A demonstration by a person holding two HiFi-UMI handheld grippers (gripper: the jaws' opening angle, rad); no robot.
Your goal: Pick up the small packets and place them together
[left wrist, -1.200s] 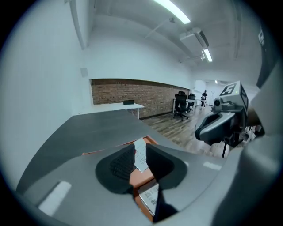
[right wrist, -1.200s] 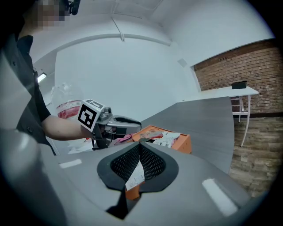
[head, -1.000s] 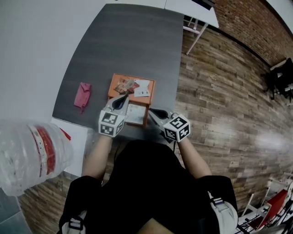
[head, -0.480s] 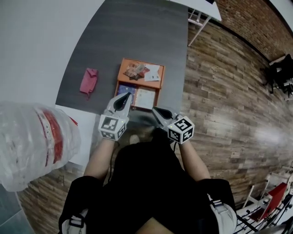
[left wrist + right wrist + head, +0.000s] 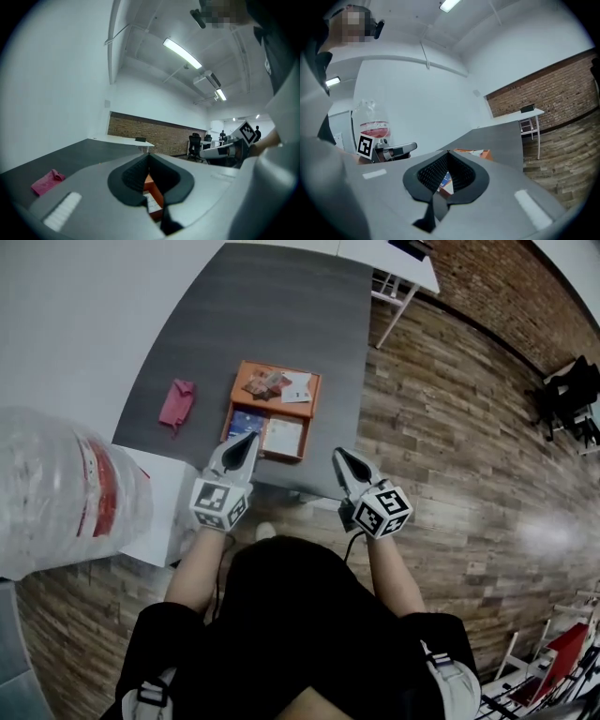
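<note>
An orange tray (image 5: 309, 407) with compartments lies on the grey table (image 5: 262, 315) near its front edge. Small brownish packets (image 5: 265, 383) and a white packet (image 5: 297, 390) fill its far section; a blue packet (image 5: 246, 422) and a white packet (image 5: 283, 437) lie in the near sections. My left gripper (image 5: 247, 440) is shut and empty, its tip just short of the tray's near left corner. My right gripper (image 5: 339, 455) is shut and empty, hanging off the table's front edge, right of the tray. The tray (image 5: 151, 181) shows through the left gripper's (image 5: 149, 157) shut jaws.
A pink cloth (image 5: 176, 402) lies on the table left of the tray. A large clear water bottle (image 5: 56, 493) stands at the near left beside a white block (image 5: 155, 512). Wooden floor (image 5: 450, 427) spreads to the right, with a white table (image 5: 403, 259) at the far end.
Both grippers have drawn back from the tray toward the table's front edge, and the right one has moved further right. Both stay shut and empty.
</note>
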